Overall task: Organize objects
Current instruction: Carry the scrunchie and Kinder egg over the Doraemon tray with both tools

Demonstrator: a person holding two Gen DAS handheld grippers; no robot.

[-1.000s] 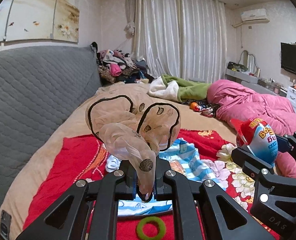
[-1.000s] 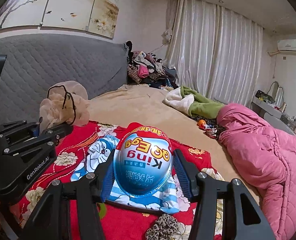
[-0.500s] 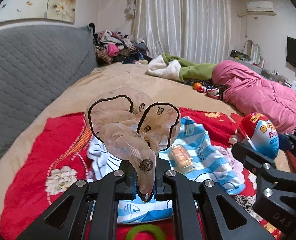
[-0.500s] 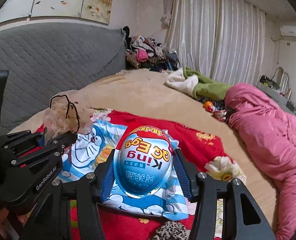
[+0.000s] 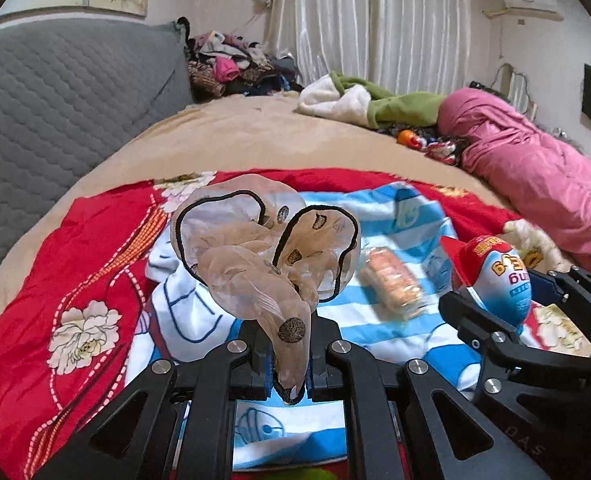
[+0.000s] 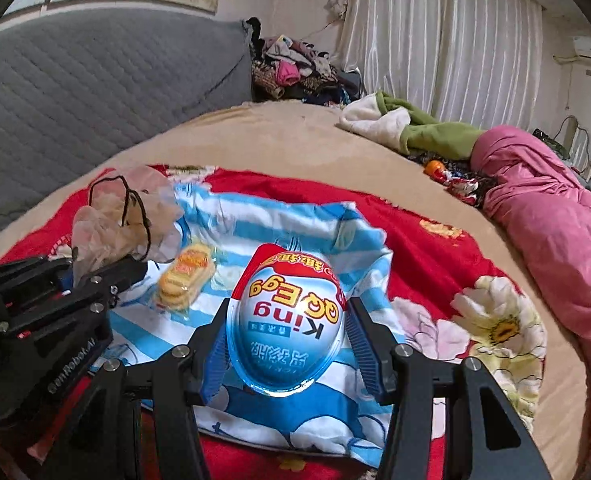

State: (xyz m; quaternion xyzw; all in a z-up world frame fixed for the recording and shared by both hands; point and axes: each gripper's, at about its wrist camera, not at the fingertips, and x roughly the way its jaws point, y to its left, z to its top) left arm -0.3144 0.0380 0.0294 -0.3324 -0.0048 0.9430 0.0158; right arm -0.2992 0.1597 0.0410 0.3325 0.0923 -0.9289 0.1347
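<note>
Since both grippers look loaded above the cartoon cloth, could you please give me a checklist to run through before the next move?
1. Left gripper shut on sheer beige black-trimmed hair bow: ok.
2. Right gripper shut on blue-and-red plastic toy egg: ok.
3. Grippers apart, not touching: ok.
4. Blue-striped cartoon cloth lies under both: ok.
5. Wrapped biscuit pack already on cloth: ok.
6. Egg's height above cloth: cannot tell.

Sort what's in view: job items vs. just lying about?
Job items:
- sheer scrunchie, pinched in the left gripper
- toy egg, clamped in the right gripper
- biscuit pack on the striped cloth

Lying about:
- pink quilt
- green blanket
- clothes pile
</note>
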